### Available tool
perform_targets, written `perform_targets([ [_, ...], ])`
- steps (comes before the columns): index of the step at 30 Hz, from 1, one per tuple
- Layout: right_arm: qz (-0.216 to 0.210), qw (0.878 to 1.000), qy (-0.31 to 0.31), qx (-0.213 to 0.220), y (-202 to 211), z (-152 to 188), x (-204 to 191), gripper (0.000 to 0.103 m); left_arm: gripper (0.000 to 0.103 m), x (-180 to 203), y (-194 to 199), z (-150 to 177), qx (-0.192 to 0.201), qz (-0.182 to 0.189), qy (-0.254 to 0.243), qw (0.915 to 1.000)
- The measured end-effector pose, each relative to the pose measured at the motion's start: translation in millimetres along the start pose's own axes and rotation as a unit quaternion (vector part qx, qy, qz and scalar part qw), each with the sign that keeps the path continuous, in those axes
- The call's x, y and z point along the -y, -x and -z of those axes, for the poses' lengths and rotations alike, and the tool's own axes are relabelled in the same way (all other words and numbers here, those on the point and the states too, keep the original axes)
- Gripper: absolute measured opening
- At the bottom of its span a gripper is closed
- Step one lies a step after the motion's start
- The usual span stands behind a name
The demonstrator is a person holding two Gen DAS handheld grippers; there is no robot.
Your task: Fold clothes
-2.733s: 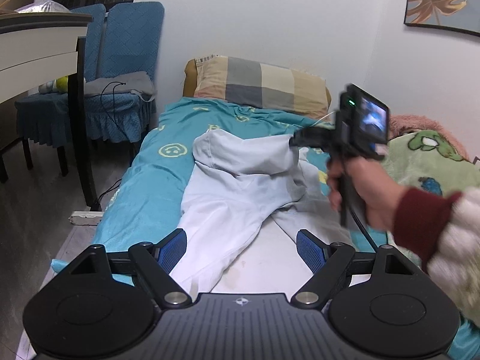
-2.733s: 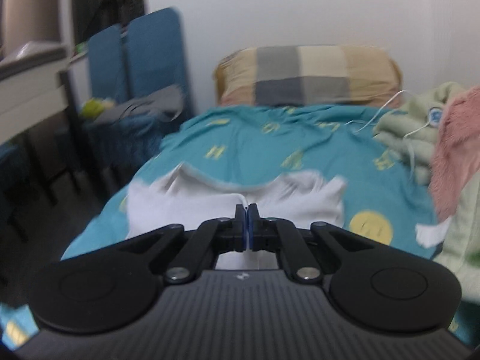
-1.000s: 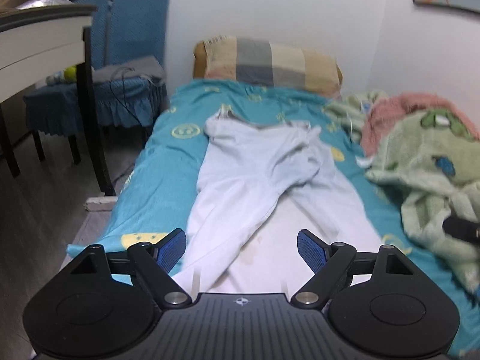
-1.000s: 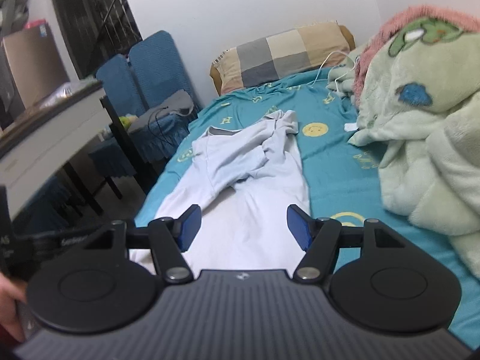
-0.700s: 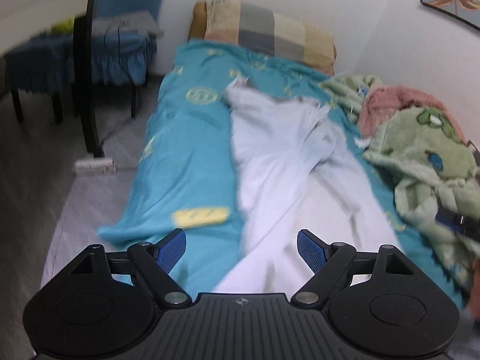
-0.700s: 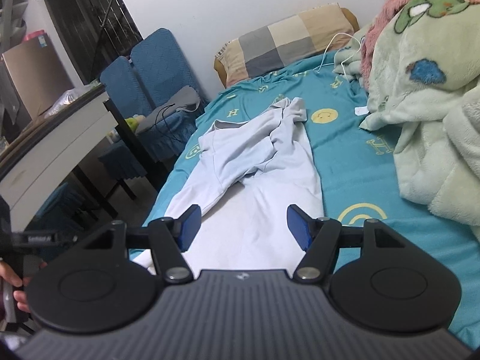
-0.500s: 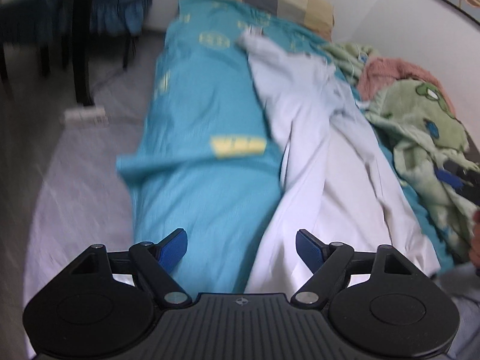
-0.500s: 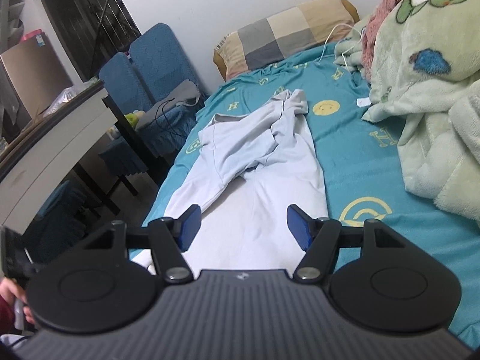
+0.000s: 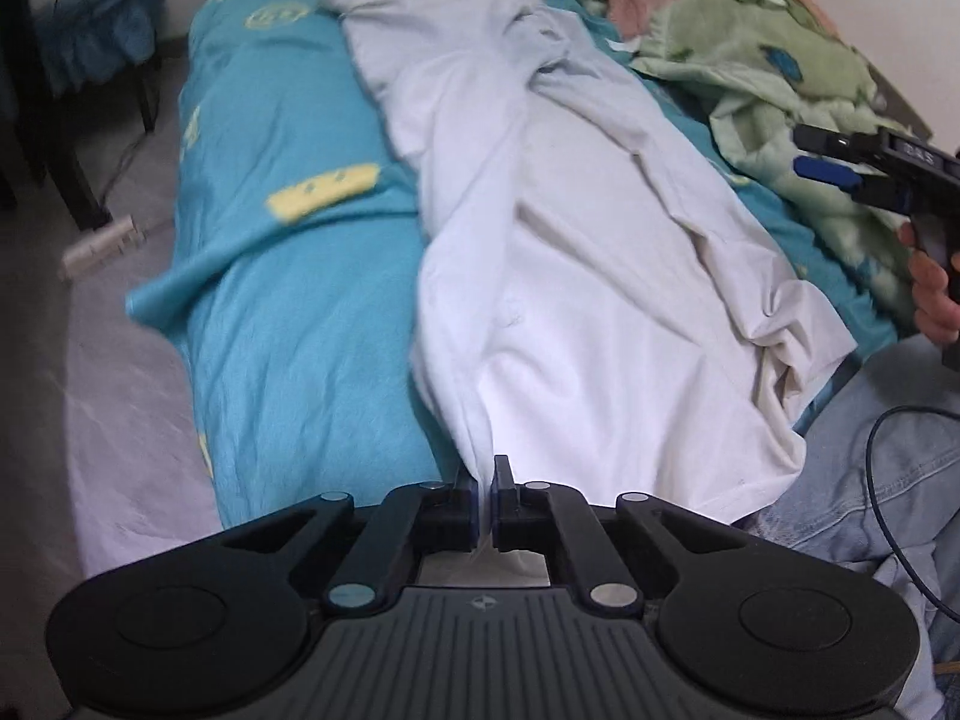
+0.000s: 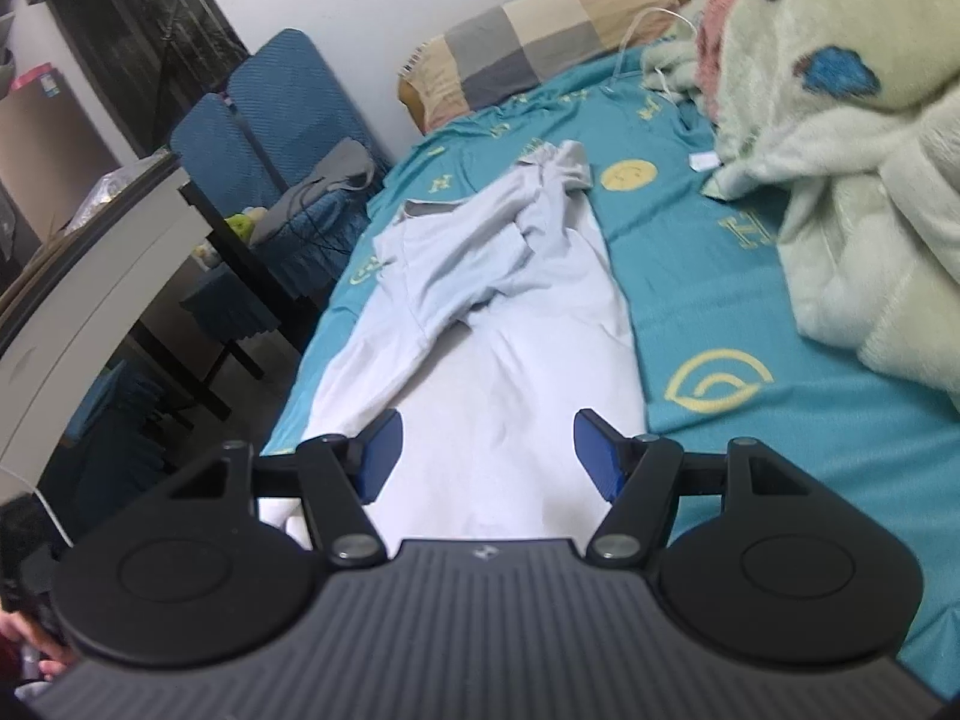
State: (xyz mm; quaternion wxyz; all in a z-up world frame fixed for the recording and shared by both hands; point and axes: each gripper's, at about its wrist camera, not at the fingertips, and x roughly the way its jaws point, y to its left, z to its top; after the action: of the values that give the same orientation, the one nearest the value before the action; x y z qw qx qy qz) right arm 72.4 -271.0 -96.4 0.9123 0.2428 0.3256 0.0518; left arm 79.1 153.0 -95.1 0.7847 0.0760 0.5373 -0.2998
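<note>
The jaws of the left gripper (image 9: 485, 495) are pressed together on a gathered pinch of pale cloth, the near left corner of the white garment (image 9: 576, 276), right at the foot edge of the bed (image 9: 282, 324); the fabric rises in a small pleat straight out from between the pads. The jaws of the right gripper (image 10: 486, 453) stand spread wide with nothing between them, hovering above the near end of the garment and not touching it; in the left wrist view that gripper sits off toward the right edge of the bed, over the green blanket (image 9: 774, 60), held in a hand (image 9: 933, 294). The garment lies lengthwise down the middle of the teal sheet, its far end toward the checked pillow (image 10: 540, 30) at the head of the bed. It is far from folded: one sleeve or flap is thrown across the upper part in a loose rumple, the right side is creased and bunched near the foot edge, and no clean fold line shows anywhere. I judge the task to be at its very start, with one corner gripped and the second not yet taken. Left to do, as it seems: seize the opposite near corner, pull the cloth flat, then make every fold.
</note>
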Motion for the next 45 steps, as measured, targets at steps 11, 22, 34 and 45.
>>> perform_targets([
  [11, 0.025, 0.998, -0.048, -0.014, 9.6, -1.9, 30.1, 0.066, 0.003, 166.8, 51.1, -40.7, 0.043, -0.035, -0.057, 0.9968],
  [22, -0.015, 0.993, -0.08, -0.087, 0.1, 5.0, 50.2, 0.067, 0.006, 182.7, -72.8, -18.3, -0.047, -0.041, 0.013, 0.9979],
  [34, 0.006, 0.982, -0.105, -0.156, -17.6, 20.5, 62.4, 0.067, 0.071, 119.0, -27.4, -30.5, 0.064, -0.002, 0.124, 0.9903],
  [45, -0.027, 0.969, -0.145, -0.197, -25.5, 34.1, 68.2, 0.066, 0.073, 65.9, -81.7, -31.4, 0.003, -0.034, 0.23, 0.9726],
])
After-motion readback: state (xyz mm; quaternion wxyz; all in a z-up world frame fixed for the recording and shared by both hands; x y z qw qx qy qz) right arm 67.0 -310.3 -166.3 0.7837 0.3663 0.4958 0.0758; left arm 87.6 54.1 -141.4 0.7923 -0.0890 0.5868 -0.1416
